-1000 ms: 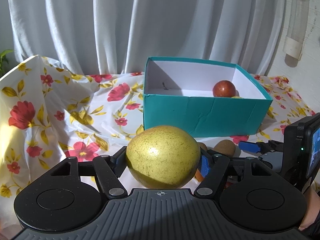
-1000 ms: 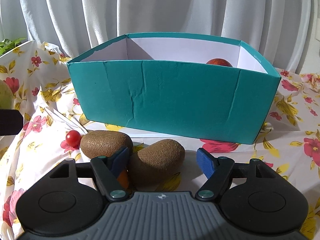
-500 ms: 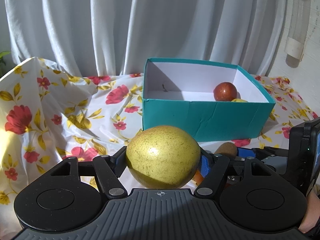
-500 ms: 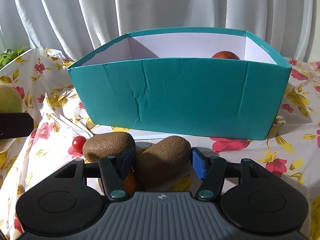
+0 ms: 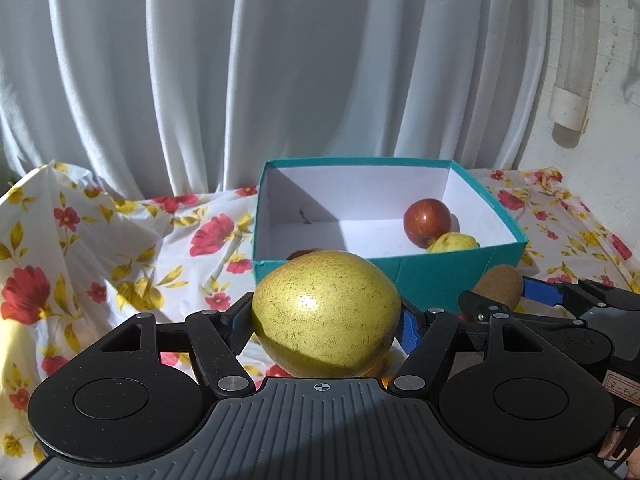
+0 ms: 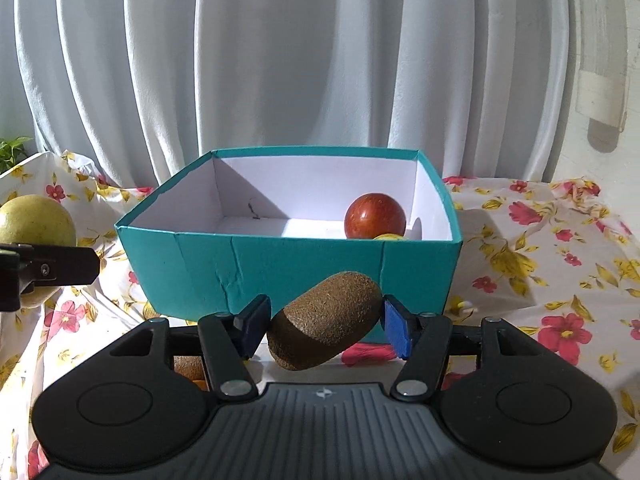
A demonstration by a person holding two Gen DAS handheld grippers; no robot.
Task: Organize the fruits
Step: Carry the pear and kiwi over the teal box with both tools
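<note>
My left gripper [image 5: 324, 322] is shut on a large yellow-green speckled fruit [image 5: 326, 304], held above the cloth just in front of the teal box [image 5: 440, 276]. My right gripper [image 6: 326, 330] is shut on a brown kiwi [image 6: 324, 320], tilted and lifted clear of the table before the teal box [image 6: 280, 272]. Inside the box lie a red apple [image 6: 375, 216] and a small yellow fruit [image 5: 454, 243]. The left view also shows the kiwi [image 5: 498, 286] at the right. The right view shows the yellow-green fruit [image 6: 34, 220] at the far left.
A second kiwi [image 6: 188, 366] lies on the flowered tablecloth [image 6: 540, 280] under my right gripper's left finger. A white curtain [image 6: 320, 60] hangs close behind the box. A green plant [image 6: 12, 152] stands at the far left, and a white tube [image 6: 604, 92] hangs on the right wall.
The right jaws closed on the kiwi and lifted it off the cloth. Both grippers rose, so the inside of the box shows more. The left grip on its fruit is unchanged.
</note>
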